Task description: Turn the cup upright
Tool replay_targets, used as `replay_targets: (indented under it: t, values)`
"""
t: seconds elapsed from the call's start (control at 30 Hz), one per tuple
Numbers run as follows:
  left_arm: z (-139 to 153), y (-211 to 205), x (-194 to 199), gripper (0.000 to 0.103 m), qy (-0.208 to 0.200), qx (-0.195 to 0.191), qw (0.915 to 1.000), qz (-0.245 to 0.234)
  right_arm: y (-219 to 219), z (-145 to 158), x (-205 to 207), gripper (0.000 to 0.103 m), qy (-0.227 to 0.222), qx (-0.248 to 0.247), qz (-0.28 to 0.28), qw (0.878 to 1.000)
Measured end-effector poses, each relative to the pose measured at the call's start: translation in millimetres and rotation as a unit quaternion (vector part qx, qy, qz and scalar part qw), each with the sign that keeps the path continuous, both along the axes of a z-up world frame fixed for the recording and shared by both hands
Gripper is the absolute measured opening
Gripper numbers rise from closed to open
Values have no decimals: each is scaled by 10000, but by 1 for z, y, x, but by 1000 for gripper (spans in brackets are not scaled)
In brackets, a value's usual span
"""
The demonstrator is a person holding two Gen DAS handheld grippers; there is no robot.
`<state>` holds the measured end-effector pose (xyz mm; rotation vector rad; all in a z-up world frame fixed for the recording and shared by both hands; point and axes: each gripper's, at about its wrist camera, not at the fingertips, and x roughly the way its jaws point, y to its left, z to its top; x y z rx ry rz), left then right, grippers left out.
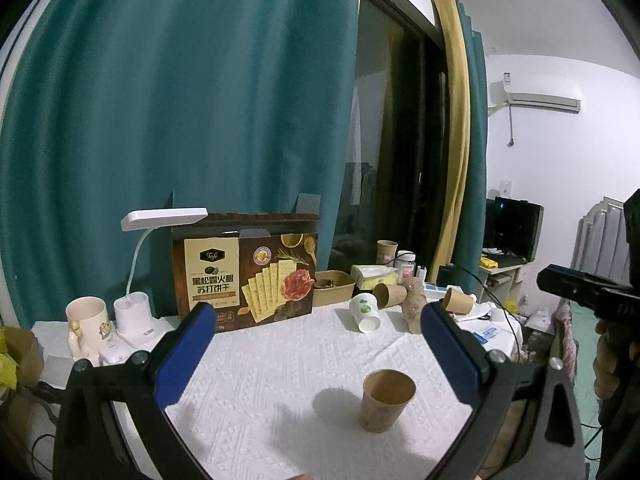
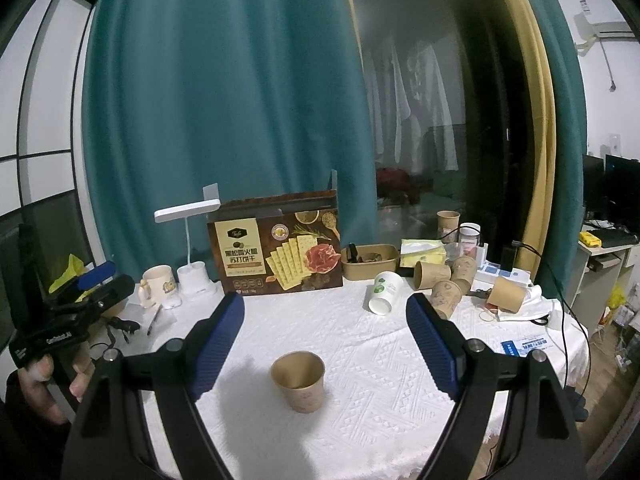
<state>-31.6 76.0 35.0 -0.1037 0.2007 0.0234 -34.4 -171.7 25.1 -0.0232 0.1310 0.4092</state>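
A brown paper cup (image 1: pixel 385 400) stands upright, mouth up, on the white tablecloth (image 1: pixel 280 380). It also shows in the right wrist view (image 2: pixel 299 381). My left gripper (image 1: pixel 316 316) is open and empty, raised above and behind the cup, which sits between its blue-padded fingers (image 1: pixel 186 354) in the view. My right gripper (image 2: pixel 325 308) is open and empty, with the cup below and between its fingers (image 2: pixel 432 346). Neither gripper touches the cup. The right gripper body shows at the right edge of the left wrist view (image 1: pixel 580 290); the left gripper body shows in the right wrist view (image 2: pixel 76 300).
At the table's back stand a cracker box (image 2: pixel 280 254), a white desk lamp (image 2: pixel 192 248), a mug (image 2: pixel 158 284), a brown tray (image 2: pixel 370 260) and a tissue pack (image 2: pixel 424 252). A white cup (image 2: pixel 384 294) and several brown cups (image 2: pixel 444 290) lie tipped at back right.
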Motion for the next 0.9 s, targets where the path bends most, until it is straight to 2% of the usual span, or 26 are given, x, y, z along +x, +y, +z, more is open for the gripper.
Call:
replay_targets:
  t: [0.63,0.9]
  values:
    - [1,-9,-3,102,-22,220,9998,-20,-7,-1,2,81,-58,-46,-86,9999]
    - [2,-9,-5,102,-41,184,9998,-43,-6,-1,2,81,-56,-46,-87,9999]
